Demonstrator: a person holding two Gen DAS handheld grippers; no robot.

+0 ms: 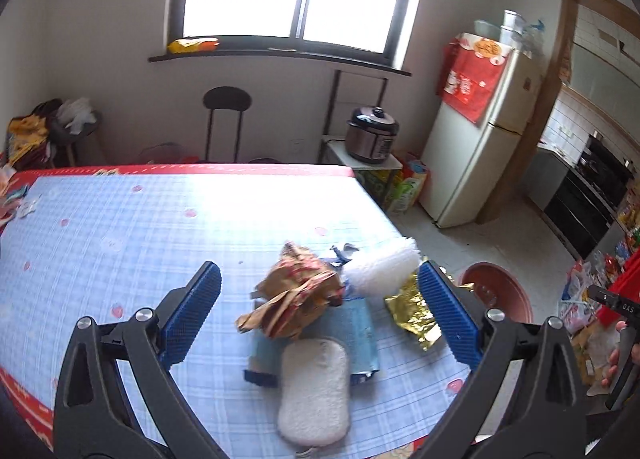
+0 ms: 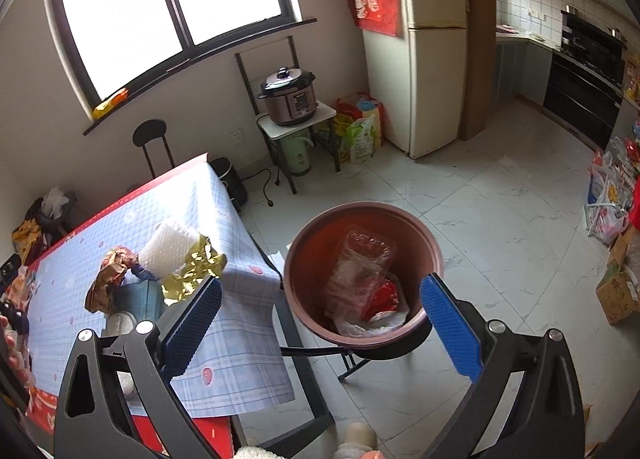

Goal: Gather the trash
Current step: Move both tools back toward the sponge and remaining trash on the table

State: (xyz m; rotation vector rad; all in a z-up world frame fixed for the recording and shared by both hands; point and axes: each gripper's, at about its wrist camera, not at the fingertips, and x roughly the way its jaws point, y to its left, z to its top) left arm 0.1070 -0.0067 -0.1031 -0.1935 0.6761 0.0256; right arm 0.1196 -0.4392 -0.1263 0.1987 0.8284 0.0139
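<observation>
Trash heap on the worktop near its right edge: crumpled brown wrapper; gold foil; white foam piece; blue packet; white sponge pad; brown bin just beside the worktop, holding clear plastic and red scraps; left gripper wide apart above the heap, holding nothing; right gripper wide apart, empty, over the bin.

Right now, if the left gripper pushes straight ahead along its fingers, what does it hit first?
Probably the crumpled brown wrapper, which sits centred between the open left gripper fingers on top of the trash pile. The white sponge pad lies nearer but lower, so depth is uncertain.
</observation>
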